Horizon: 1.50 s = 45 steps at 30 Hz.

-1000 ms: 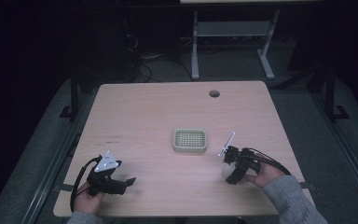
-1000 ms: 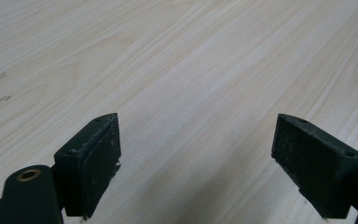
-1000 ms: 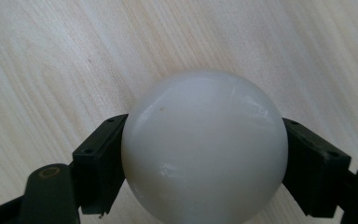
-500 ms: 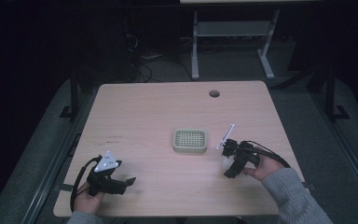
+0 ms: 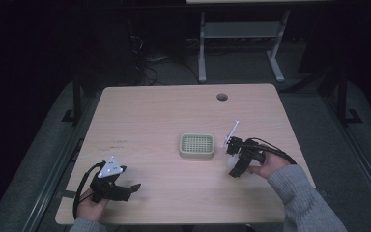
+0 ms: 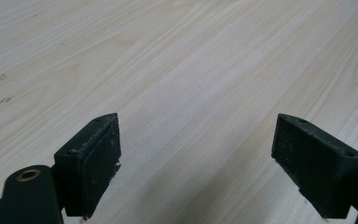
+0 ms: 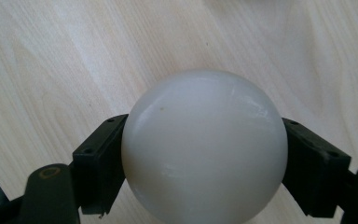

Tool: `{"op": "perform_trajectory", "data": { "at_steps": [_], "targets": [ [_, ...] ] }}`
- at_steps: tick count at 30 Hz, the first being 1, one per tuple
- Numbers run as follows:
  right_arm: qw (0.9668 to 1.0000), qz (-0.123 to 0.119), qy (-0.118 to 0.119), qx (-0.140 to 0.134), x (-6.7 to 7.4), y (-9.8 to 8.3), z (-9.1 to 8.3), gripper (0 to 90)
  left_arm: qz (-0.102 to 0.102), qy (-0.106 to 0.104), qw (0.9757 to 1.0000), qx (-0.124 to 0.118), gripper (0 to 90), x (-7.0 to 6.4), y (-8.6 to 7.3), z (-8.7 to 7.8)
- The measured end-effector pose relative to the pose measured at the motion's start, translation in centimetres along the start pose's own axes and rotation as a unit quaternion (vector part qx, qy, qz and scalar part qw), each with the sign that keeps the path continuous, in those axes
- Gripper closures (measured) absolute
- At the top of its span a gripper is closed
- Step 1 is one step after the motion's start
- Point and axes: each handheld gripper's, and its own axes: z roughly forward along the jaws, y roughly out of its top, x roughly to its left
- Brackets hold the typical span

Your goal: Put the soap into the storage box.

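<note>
We are holding a gripper in each hand over a pale wooden table [image 5: 164, 111]. In the right gripper view, the right gripper [image 7: 204, 154] is grasping a smooth white ball [image 7: 204, 149], with one black jaw pressing against each side of it and the wood grain of the table running behind it. In the high view, that right gripper [image 5: 235, 170] is sitting near the table's right edge, just to the right of a small pale green tray [image 5: 197, 152] with a gridded floor, and the ball there is showing as no more than a pale spot at the jaw tips, apart from the tray. We cannot tell from these views whether the ball is touching the table or hanging just above it. A thin white stick [image 5: 232, 131] is rising at a slant from the top of the right gripper. Our left gripper [image 5: 134, 187] is resting near the table's front left corner, well apart from the tray, with its grey three-cornered plate on top. In the left gripper view, the left gripper [image 6: 196, 154] is standing with its jaws spread wide and nothing but bare wood between them. A small round hole [image 5: 222, 96] is sitting in the tabletop toward the far right.
</note>
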Motion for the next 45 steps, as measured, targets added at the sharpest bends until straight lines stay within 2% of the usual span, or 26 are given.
{"op": "perform_trajectory", "data": {
  "at_steps": [12, 45],
  "targets": [
    [0.9999, -0.011, -0.002, 0.010, -0.5, 1.6, -0.1, 22.1, -0.004, 0.000, 1.0000, -0.004, 15.3, 0.0, 0.0, 0.0],
    [0.9997, -0.024, 0.004, 0.005, -1.7, 5.2, -1.5, 22.2, -0.004, -0.002, 1.0000, -0.001, 15.2, 0.0, 0.1, 0.2]
  ]
}}
